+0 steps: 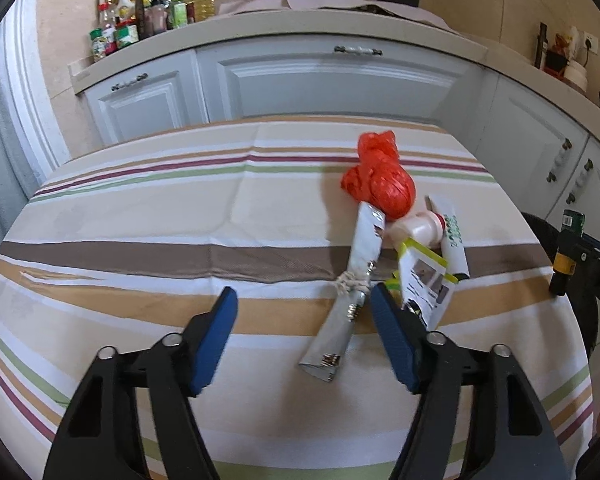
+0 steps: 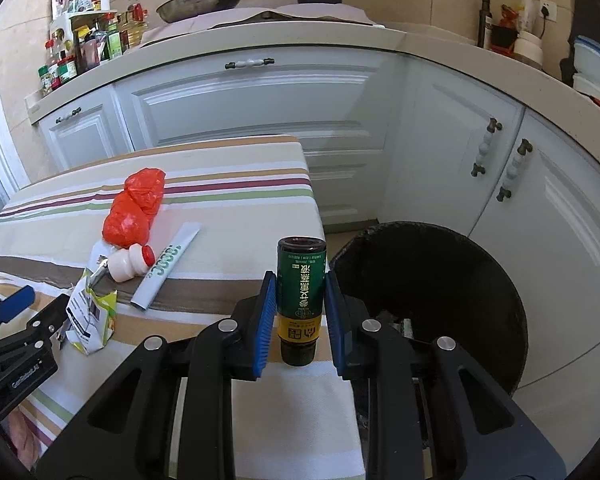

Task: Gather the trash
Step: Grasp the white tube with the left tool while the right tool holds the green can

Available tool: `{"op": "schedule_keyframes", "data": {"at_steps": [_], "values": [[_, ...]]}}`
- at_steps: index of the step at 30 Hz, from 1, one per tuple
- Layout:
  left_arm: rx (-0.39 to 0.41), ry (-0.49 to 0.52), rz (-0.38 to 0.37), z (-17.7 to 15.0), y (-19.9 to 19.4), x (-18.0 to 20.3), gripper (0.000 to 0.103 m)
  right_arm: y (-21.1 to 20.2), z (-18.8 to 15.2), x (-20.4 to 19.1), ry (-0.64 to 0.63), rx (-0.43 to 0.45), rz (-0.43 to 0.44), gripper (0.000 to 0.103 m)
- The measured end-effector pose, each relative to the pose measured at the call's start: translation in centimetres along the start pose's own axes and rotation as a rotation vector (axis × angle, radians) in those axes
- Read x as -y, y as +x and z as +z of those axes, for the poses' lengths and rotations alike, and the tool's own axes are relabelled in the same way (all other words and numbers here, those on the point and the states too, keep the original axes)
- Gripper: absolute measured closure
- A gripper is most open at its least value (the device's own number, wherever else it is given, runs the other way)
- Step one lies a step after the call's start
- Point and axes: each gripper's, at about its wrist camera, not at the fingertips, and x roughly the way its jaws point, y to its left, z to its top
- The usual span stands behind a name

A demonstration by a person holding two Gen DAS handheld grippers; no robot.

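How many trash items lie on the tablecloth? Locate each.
5: red bag farthest; silver tube nearest the left gripper; white bottle, white box and yellow-green carton clustered beside it; more may hide beneath.

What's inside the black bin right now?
The black bin is mostly dark inside; a few pale scraps show near the bottom. The right gripper, holding the green bottle, hides the near part.

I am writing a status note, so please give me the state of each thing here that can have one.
Left gripper: fingers open, holding nothing.
Right gripper: shut on green bottle.
Trash bin: open, lined black.
Red bag: knotted, lying on table.
Small white bottle: capped, on its side.
Silver tube: flat, string tied around it.
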Motion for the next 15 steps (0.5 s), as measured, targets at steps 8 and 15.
{"op": "schedule_keyframes", "data": {"at_steps": [8, 15], "values": [[-0.062, 0.047, -0.029, -0.5, 0.8, 0.9, 0.077, -0.4, -0.2, 0.5, 0.012, 0.007, 0.015, 0.08], [-0.044, 0.036, -0.034, -1.0, 0.0, 0.6, 0.088, -0.8, -0.5, 0.9, 0.019, 0.017, 0.018, 0.08]]}}
